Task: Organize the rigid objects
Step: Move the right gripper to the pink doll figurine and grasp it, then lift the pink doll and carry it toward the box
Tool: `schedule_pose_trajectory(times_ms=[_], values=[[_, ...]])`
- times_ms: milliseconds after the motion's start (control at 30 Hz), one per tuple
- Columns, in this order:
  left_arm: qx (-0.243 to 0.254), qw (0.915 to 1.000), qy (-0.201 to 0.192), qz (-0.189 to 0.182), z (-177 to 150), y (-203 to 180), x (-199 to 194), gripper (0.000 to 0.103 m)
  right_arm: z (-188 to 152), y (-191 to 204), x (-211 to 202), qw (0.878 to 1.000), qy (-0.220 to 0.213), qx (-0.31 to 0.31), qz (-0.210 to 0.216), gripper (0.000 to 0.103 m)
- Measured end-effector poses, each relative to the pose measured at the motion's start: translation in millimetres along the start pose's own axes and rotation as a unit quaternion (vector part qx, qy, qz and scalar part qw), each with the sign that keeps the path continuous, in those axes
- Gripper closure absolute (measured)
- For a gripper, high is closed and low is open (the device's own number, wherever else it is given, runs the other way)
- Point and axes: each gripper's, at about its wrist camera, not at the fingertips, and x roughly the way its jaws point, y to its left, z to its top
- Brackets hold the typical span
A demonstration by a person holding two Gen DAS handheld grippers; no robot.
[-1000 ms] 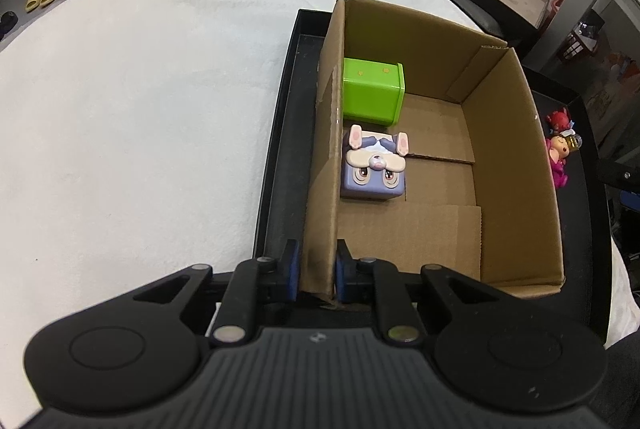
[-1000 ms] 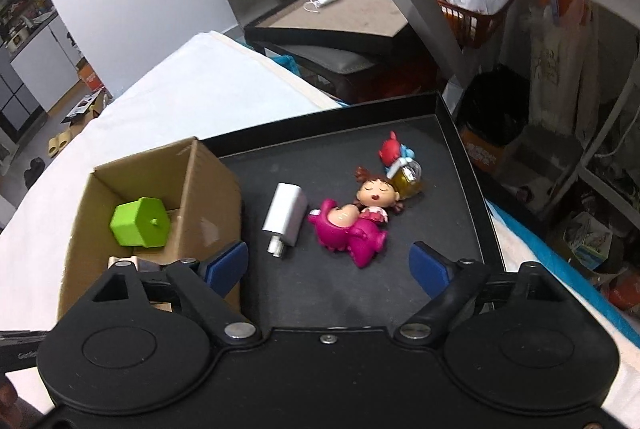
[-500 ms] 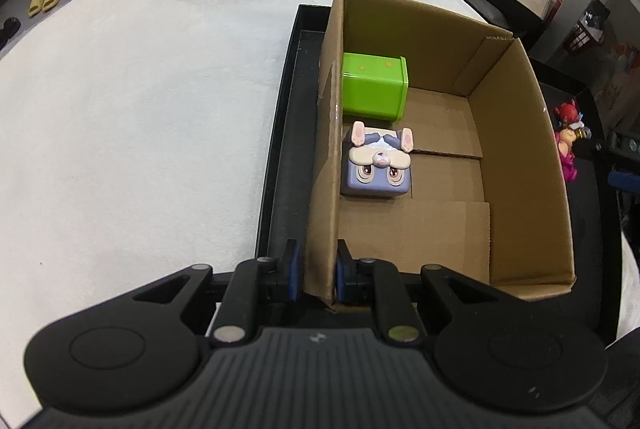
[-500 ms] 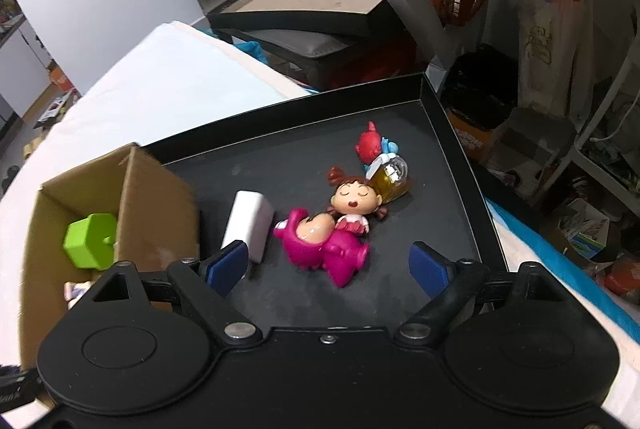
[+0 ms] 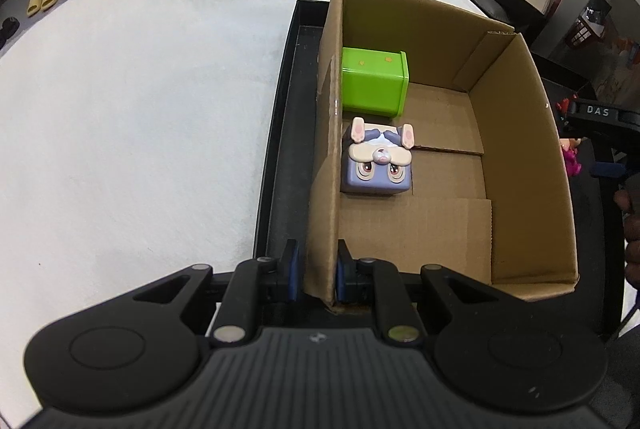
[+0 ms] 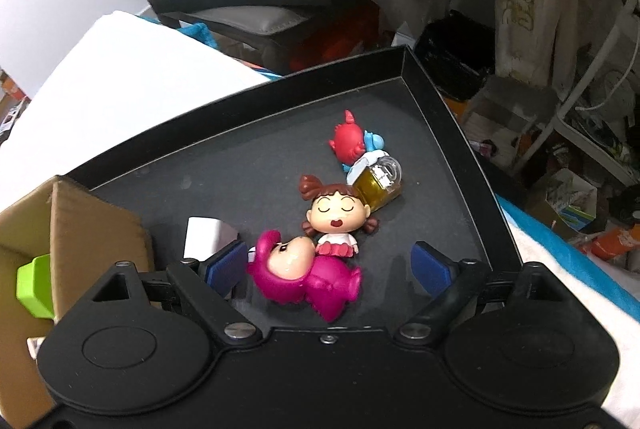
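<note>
My left gripper (image 5: 316, 275) is shut on the near left wall of an open cardboard box (image 5: 520, 149) that stands in a black tray (image 5: 280, 157). Inside the box lie a green block (image 5: 374, 85) and a purple bunny cube (image 5: 378, 161). My right gripper (image 6: 332, 269) is open, low over the tray (image 6: 440, 117), with a magenta figure (image 6: 308, 279) between its fingers. A girl doll (image 6: 336, 217), a yellow bottle (image 6: 378, 183), a red figure (image 6: 348, 145) and a white block (image 6: 204, 237) lie nearby.
The tray rests on a white cloth-covered surface (image 5: 140, 109). The box corner (image 6: 80, 221) and green block (image 6: 34, 285) show at the left in the right wrist view. Cluttered shelves and bags (image 6: 560, 29) stand beyond the tray's right rim.
My right gripper has moved forward and down over the toys, so the magenta figure now lies between its fingers. My left gripper keeps its hold on the box wall.
</note>
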Motion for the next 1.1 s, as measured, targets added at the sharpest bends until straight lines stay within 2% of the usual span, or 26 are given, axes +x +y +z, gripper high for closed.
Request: schedule_pose_trajectory(times_ms=[100,167,400,600,933,1100], values=[[-0.005,1.0,0.002,-0.004,0.3,1.2,0.7,0.086,-2.3,4.3,5.5,1.0,0.016,-0.02,-0.005,0.02],[-0.003,1.0,0.002,-0.002,-0.5,-0.5,0.3,0.086,-3.9,3.6,8.3,0.999,0.04,-0.02,0.007,0.053],[-0.003,1.0,0.002,-0.002,-0.5,-1.2,-0.1,0.086,-11.3,-0.3,-5.9,0.999,0.04,-0.025,0.019,0.067],[-0.004,1.0,0.001,-0.004,-0.5,-1.1,-0.7,0.086,-13.7,-8.0,-18.6,0.999,0.032,-0.021,0.03,0.067],[-0.005,1.0,-0.001,-0.004,-0.4,-1.0,-2.0,0.086,-13.4,-37.1,-44.1,0.996,0.037,0.025,0.083,0.067],[-0.007,0.9999,-0.004,-0.007,-0.8,0.5,-4.7,0.087,-12.6,-38.7,-49.2,0.995,0.032,0.018,0.089,0.067]])
